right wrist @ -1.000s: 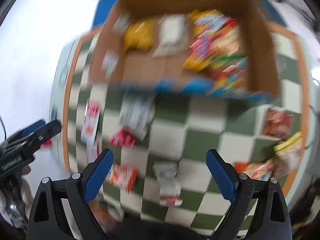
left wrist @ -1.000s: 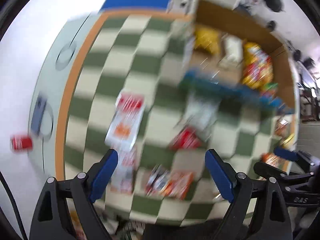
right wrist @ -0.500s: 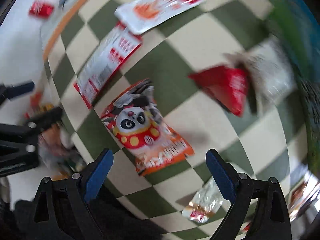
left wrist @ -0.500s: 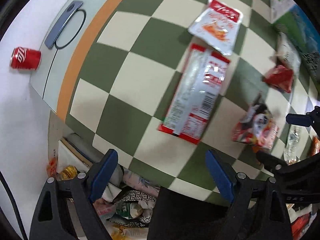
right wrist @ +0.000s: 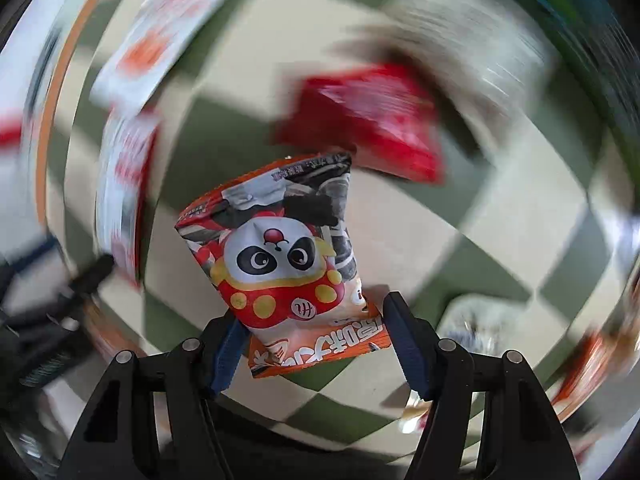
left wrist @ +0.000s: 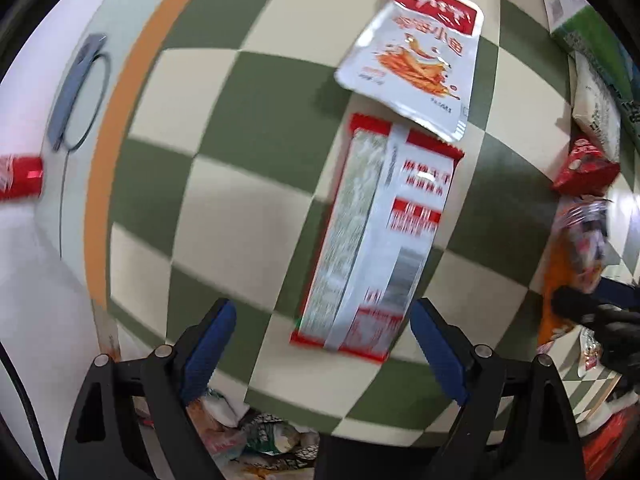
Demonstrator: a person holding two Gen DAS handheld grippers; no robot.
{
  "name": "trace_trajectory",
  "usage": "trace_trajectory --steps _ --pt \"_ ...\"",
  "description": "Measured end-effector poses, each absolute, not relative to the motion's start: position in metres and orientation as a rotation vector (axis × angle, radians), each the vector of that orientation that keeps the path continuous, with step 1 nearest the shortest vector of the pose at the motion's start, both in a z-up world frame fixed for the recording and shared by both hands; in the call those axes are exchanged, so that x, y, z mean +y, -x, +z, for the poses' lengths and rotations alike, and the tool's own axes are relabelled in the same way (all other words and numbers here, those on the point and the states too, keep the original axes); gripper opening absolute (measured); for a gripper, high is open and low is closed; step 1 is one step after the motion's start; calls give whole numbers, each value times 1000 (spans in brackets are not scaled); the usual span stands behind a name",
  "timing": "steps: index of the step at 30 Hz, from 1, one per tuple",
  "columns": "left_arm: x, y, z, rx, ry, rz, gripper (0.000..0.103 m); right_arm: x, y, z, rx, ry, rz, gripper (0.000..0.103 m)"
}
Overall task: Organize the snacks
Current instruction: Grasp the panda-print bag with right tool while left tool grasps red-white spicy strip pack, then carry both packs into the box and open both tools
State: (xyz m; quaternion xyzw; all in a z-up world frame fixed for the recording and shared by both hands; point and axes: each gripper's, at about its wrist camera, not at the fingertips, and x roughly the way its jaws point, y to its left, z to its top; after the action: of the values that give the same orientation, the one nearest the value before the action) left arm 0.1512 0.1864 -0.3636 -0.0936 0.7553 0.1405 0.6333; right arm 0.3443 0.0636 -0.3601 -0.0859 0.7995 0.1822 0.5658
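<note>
The right gripper (right wrist: 310, 334) is pinching the panda snack bag (right wrist: 276, 248) by its lower end, the jaws pressed onto it from both sides, and the bag is standing up ahead of them, apparently clear of the counter (right wrist: 420, 216). Beyond it a red packet (right wrist: 372, 124) is lying on the checkered cloth; the rest there is too blurred to name.

The left gripper (left wrist: 322, 344) is hovering with its jaws spread and nothing between them. Just ahead of them a long red-and-white packet (left wrist: 376, 240) is lying flat, and past it a white pouch (left wrist: 416, 56) is overlapping its far end. Off to the right of these jaws more packets are lying loose.

Judging by this, the sorting is only partly done: one bag is being carried, and several snacks are waiting on the counter.
</note>
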Motion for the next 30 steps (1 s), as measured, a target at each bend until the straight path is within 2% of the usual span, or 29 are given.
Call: trace_trajectory --steps 3,6,8,10,15,19,23,30 --pt "185 -163 -375 1747 202 290 89 35 -360 -359 1918 -5 375 69" --pt "183 -172 -379 1746 188 265 88 26 -363 -360 1945 -76 386 71" --pt "182 -180 -373 1721 200 244 75 24 -367 -359 1937 -44 379 71" --pt "179 -184 -370 1722 243 208 53 32 -365 -362 1940 -27 373 71" --pt "172 -187 -364 1708 216 231 46 52 -349 -366 1928 -17 342 72" --pt "160 -177 -353 1693 225 261 43 66 -334 -360 1873 26 334 57" --pt "163 -161 -345 1681 266 277 43 64 -320 -354 1855 20 347 51" --pt "155 -156 -319 1639 317 249 43 59 -310 -328 1828 -41 384 50"
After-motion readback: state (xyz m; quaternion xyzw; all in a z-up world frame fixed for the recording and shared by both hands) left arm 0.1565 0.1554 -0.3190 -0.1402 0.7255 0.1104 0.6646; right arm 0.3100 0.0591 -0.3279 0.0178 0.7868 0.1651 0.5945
